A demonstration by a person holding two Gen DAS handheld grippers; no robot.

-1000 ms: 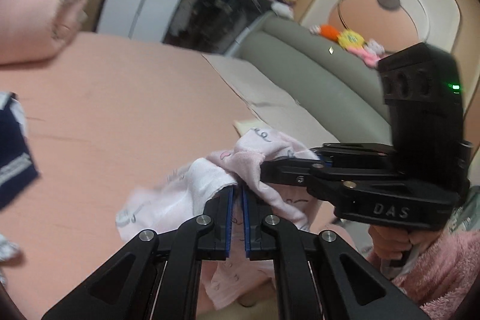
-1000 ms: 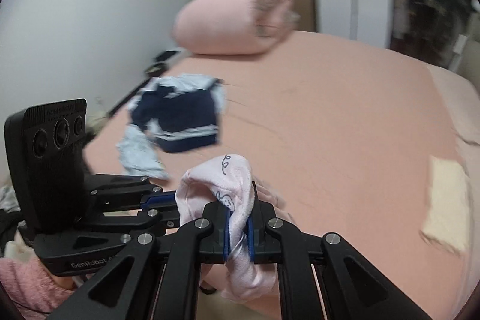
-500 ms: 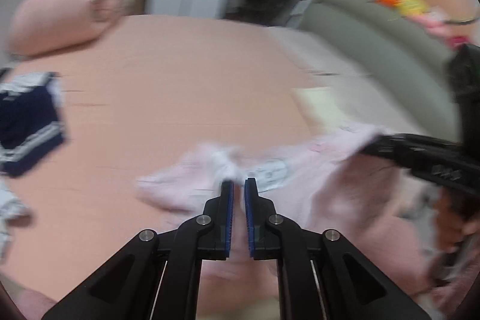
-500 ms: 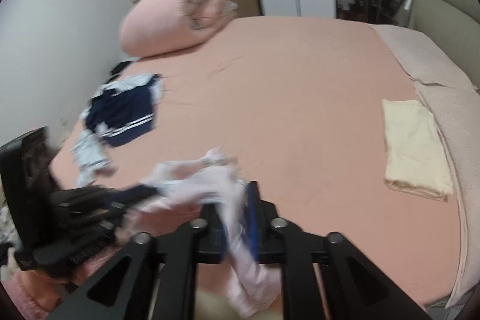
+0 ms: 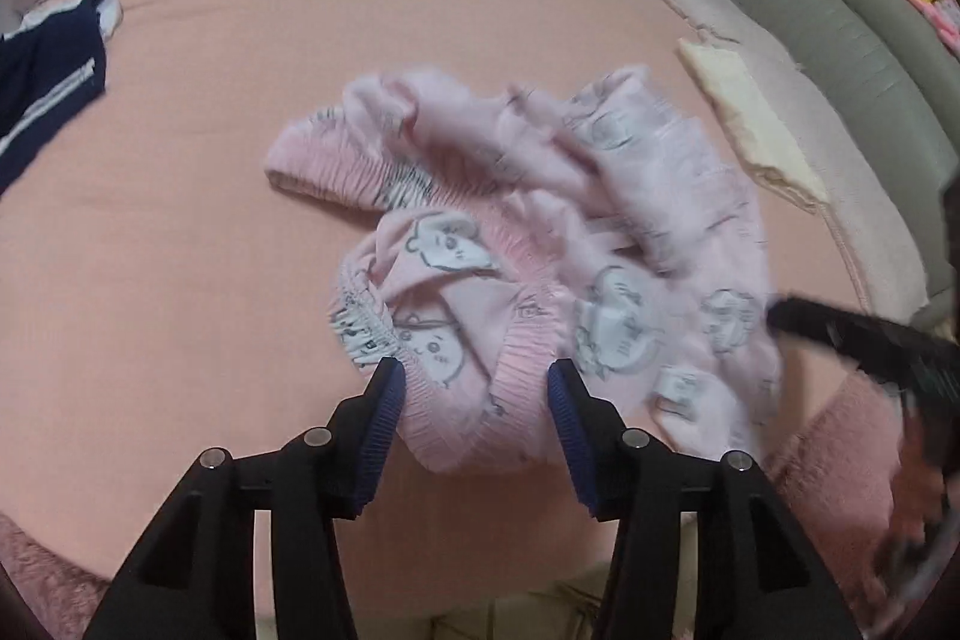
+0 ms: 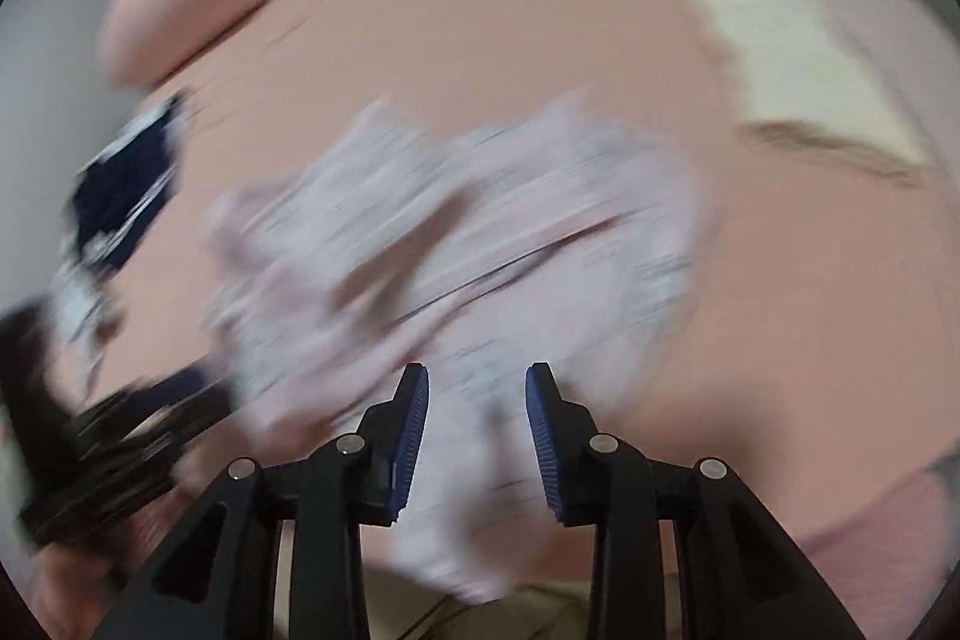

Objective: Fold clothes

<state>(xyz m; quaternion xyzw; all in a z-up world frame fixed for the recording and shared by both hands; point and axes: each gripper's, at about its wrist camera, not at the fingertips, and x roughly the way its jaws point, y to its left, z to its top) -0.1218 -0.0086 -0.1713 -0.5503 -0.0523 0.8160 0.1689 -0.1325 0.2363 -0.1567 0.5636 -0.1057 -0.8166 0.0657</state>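
Step in hand, as judged: laying out. Left gripper (image 5: 474, 388) jaws are opening, pads apart, the garment (image 5: 516, 244) hem lying loose between them. Right gripper (image 6: 477, 400) jaws are also opening, cloth between them, its contact blurred. The garment lies crumpled just ahead on the bed (image 5: 240, 70). Next move calls for spreading it flat. Open sheet beyond; navy clothes (image 5: 42, 82) far left, cream cloth (image 5: 750, 118) far right.

Pale pink garment (image 5: 528, 232), cartoon print, possibly bears; salmon bedsheet (image 5: 210, 196).
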